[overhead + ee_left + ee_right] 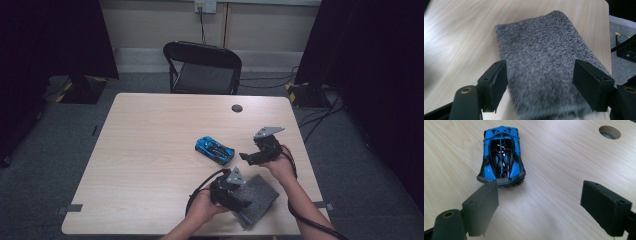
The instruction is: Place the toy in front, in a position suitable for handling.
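Over grey cloth (pixel 544 65): L gripper (pixel 540 85), seemingly open

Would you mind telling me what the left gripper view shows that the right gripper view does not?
In the left gripper view: the grey fuzzy cloth lying between the open left tool. In the right gripper view: the blue toy car ahead of the open right tool, and a round hole in the tabletop. Both share the light wooden table.

Dim, soft overhead light, dark room edges (left gripper view w/ motion blur)
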